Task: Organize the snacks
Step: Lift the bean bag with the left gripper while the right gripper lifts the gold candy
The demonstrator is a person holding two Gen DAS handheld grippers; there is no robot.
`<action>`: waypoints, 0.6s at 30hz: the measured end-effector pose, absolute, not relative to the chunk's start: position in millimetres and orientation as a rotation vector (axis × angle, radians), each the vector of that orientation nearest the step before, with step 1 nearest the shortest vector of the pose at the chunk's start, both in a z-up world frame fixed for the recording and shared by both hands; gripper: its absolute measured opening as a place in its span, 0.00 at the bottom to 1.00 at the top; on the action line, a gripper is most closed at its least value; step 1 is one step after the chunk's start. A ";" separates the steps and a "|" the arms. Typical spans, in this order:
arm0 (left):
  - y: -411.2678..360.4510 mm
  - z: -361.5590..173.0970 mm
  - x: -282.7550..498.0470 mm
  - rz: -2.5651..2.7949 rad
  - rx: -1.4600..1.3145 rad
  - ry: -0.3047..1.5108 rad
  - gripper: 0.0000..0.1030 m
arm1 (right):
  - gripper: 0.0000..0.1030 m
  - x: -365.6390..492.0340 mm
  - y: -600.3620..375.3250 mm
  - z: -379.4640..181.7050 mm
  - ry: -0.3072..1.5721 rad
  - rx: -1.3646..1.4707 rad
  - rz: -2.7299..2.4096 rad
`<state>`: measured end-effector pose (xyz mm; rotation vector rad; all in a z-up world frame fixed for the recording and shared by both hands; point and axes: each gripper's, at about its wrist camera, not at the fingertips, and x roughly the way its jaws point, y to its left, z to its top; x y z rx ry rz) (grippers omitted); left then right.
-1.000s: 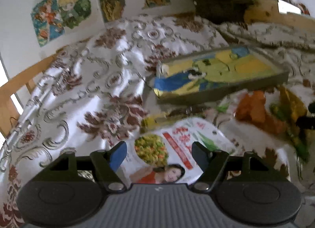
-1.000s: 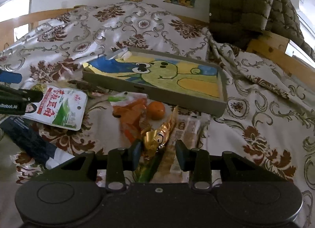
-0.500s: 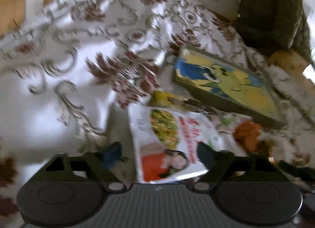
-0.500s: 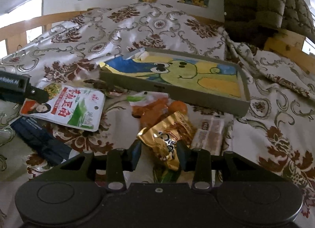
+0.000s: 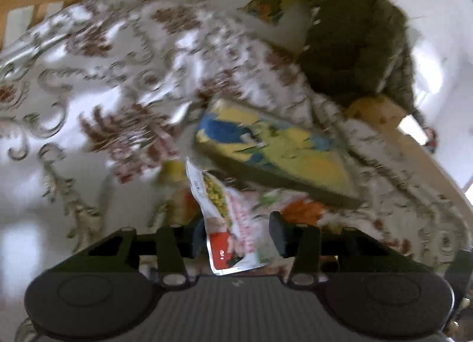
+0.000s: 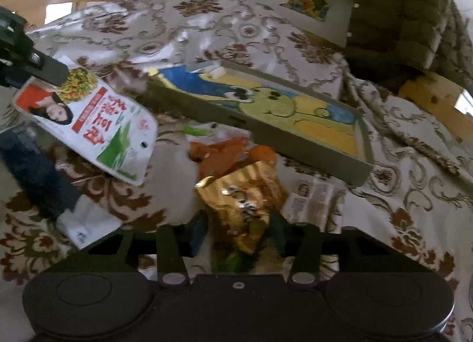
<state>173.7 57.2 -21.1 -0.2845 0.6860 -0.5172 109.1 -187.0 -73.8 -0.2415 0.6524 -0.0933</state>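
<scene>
Right wrist view: right gripper (image 6: 238, 231) clamps gold packet (image 6: 239, 197) at lower centre; left gripper (image 6: 44, 71), jaws just closing, grips white pouch (image 6: 88, 117) upper left.

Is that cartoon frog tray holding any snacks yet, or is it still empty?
Almost empty. The frog tray shows its painted bottom bare, apart from a small pale thing in its far corner; the packets lie outside it.

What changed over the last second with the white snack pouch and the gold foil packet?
The left gripper has just been closing on the white snack pouch with red lettering and lifted it off the floral cloth. The right gripper raised the gold foil packet between its jaws. The cartoon-printed tray stayed put.
</scene>
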 end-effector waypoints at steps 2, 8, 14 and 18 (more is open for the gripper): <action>48.8 -15.9 166.4 -0.544 -0.263 0.650 0.49 | 0.39 106.8 -189.9 -70.3 0.643 -0.213 -0.113; 15.1 -24.0 159.6 -0.567 -0.233 0.639 0.49 | 0.35 100.5 -200.0 -58.5 0.627 -0.097 -0.143; -8.7 -42.1 171.7 -0.456 -0.207 0.635 0.49 | 0.35 100.7 -203.8 -56.3 0.618 -0.075 -0.156; -5.4 -52.3 180.4 -0.409 -0.218 0.658 0.49 | 0.37 104.9 -204.3 -60.7 0.614 -0.083 -0.136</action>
